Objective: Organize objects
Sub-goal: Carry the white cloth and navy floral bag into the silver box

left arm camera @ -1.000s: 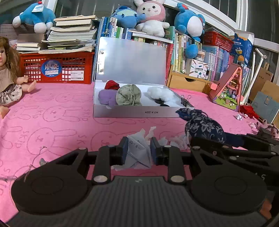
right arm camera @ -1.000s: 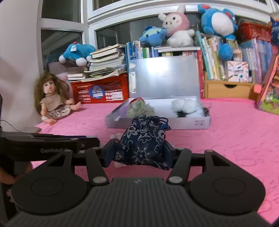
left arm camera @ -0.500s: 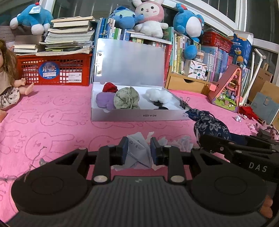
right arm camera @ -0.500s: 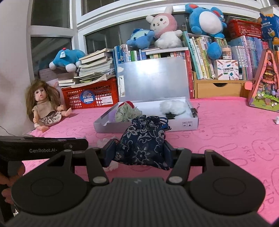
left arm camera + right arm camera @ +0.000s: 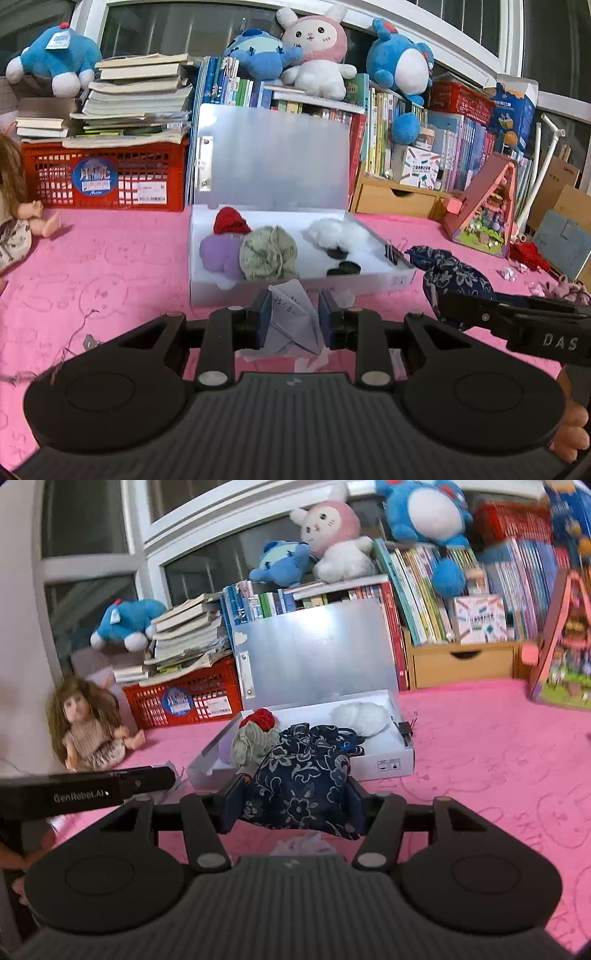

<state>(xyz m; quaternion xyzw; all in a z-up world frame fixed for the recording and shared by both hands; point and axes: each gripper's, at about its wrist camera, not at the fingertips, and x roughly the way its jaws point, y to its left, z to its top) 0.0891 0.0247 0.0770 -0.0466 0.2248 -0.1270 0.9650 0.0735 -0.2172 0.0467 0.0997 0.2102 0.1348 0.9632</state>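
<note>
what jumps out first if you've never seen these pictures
The open white box on the pink cloth, holding red, purple and green yarn balls and white fluff. In front of it each tool grips something: the left tool a folded paper, the right tool a dark blue floral pouch. Plush toys sit on the books behind.

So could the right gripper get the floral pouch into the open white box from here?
Probably yes. The right gripper is shut on the floral pouch, the white box lies just ahead with its lid up, and bare floor shows behind the black clips.
</note>
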